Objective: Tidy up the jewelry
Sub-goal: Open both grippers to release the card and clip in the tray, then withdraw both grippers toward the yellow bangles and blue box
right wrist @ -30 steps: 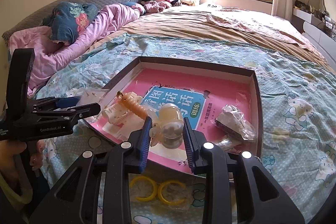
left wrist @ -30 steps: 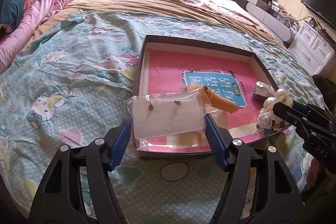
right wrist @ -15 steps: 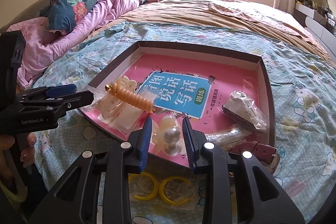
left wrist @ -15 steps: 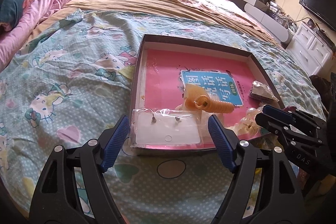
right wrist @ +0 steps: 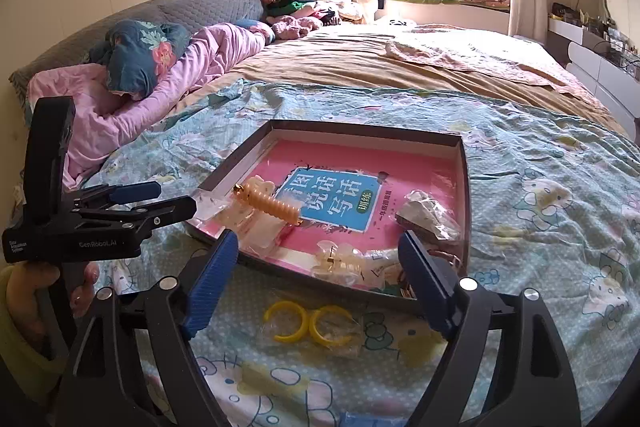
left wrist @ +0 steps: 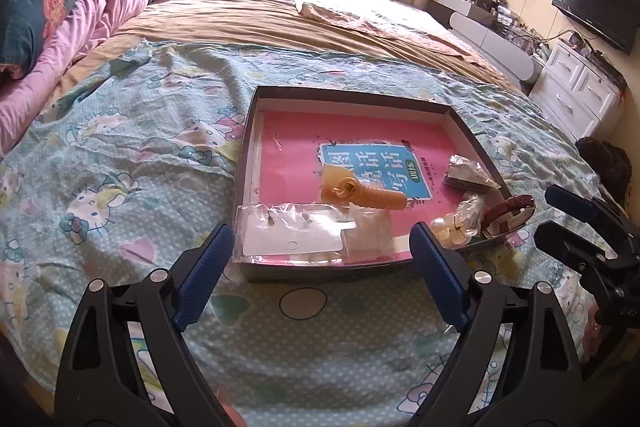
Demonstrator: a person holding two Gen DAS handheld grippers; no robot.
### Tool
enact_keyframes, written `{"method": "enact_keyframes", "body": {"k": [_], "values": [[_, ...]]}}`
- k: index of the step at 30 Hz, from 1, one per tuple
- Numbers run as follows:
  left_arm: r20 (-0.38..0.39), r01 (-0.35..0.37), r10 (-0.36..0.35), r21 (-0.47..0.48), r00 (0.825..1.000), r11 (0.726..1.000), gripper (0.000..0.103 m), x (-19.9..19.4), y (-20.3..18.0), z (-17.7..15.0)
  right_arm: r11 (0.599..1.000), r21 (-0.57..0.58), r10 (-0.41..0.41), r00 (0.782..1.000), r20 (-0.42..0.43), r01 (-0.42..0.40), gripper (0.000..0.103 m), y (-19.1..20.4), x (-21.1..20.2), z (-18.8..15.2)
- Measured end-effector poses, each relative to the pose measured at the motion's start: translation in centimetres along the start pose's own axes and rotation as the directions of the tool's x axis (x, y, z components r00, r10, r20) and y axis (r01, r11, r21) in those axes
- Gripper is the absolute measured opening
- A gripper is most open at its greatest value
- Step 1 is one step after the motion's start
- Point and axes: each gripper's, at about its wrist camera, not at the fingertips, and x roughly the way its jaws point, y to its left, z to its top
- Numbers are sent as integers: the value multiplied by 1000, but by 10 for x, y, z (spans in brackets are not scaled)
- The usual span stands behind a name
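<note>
Jewelry tray (left wrist: pixel 248 131), cartoon bedspread (left wrist: pixel 132 163), bedroom

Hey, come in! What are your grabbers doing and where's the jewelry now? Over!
Left gripper and right gripper just opened, both empty. Earring card, pearl clip in box. Yellow hoops outside.

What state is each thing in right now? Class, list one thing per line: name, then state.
left tool: open, empty.
right tool: open, empty.
box: lidless, on the bed.
earring card: bagged, flat in the box.
orange hair clip: lying in the box.
pale claw clip: lying in the box.
yellow rings: bagged, outside the box.
</note>
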Motion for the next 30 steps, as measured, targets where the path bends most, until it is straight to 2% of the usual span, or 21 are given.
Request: {"method": "enact_keyframes", "body": {"k": [3, 11, 27, 28, 30], "values": [[4, 5, -5, 13, 1000, 1000, 91, -5, -6, -2, 1000, -12, -15, 1000, -3, 15, 84, -2, -13, -8], [-8, 19, -19, 43, 1000, 999, 93, -12, -20, -13, 999, -3, -32, 997, -66, 32, 84, -9, -24, -39], [-144, 90, -73, 115, 987, 989, 93, 18, -63, -47, 998, 63, -12, 978, -209, 26, 84, -15, -9, -93], [-151, 92, -74, 119, 986, 989, 93, 21, -65, -47, 997, 70, -9, 976, -219, 25, 83, -15, -7, -96], [-168, 103, -83, 120, 982, 987, 93, 26, -69, -49, 997, 73, -15, 973, -231, 32, 72, -17, -5, -101]]}}
